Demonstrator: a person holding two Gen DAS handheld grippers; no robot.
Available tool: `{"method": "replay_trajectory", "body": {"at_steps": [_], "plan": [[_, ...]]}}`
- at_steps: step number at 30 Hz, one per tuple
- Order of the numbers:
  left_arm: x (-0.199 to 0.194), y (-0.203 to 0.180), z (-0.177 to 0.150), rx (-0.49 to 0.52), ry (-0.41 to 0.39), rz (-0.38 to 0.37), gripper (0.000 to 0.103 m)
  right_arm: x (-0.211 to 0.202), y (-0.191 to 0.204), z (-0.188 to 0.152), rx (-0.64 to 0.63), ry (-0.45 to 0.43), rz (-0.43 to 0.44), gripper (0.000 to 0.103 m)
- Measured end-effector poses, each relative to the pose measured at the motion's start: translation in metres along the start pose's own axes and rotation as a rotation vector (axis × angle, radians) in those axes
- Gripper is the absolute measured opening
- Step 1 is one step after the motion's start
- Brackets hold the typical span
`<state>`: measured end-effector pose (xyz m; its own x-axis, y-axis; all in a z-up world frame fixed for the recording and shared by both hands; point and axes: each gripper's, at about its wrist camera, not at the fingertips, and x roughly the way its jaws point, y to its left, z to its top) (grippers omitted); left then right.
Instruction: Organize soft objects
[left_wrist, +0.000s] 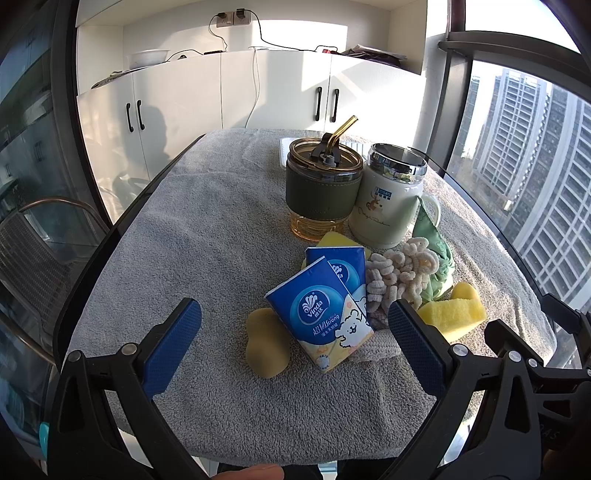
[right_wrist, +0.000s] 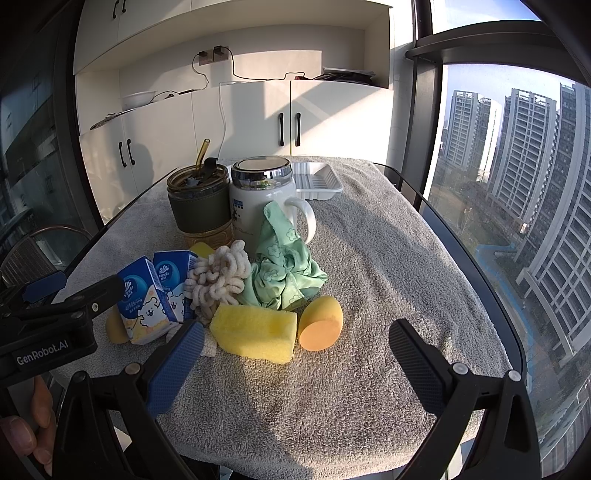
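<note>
A heap of soft things lies on the grey towel. Two blue tissue packs lean together. Beside them are a cream chenille cloth, a green flowered cloth, a yellow sponge block, another yellow sponge behind, an orange egg-shaped sponge and a tan one. My left gripper is open, low, just short of the front tissue pack. My right gripper is open and empty near the sponge block.
A green-sleeved glass tumbler with a straw and a white lidded mug stand behind the heap. A white plastic tray lies at the back. White cabinets lie beyond; windows right.
</note>
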<state>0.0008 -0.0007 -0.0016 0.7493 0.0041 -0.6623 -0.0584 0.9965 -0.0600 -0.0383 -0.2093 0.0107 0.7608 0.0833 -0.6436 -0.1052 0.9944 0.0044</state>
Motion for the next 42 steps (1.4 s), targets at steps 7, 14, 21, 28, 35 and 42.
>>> {"method": "replay_trajectory", "body": {"at_steps": [7,14,21,28,35,42], "plan": [[0.0,0.0,0.0,0.0,0.0,0.0,0.103,0.0,0.0,0.0,0.0,0.0,0.001,0.102],[0.0,0.0,0.0,0.0,0.0,-0.001,0.103,0.0,0.0,0.0,0.0,0.001,0.001,0.102],[-0.001,-0.002,0.0,0.001,-0.002,-0.004,0.103,0.001,0.001,0.0,-0.001,0.001,0.001,0.102],[-0.001,-0.002,-0.001,-0.001,-0.002,-0.005,0.103,0.001,0.0,-0.001,0.0,0.002,0.0,0.102],[-0.001,0.002,-0.002,-0.005,-0.009,-0.016,0.103,0.002,-0.001,-0.002,-0.002,0.005,0.0,0.102],[0.001,0.02,-0.022,0.009,0.013,-0.111,0.103,0.01,-0.013,-0.008,0.003,0.034,0.011,0.102]]}}
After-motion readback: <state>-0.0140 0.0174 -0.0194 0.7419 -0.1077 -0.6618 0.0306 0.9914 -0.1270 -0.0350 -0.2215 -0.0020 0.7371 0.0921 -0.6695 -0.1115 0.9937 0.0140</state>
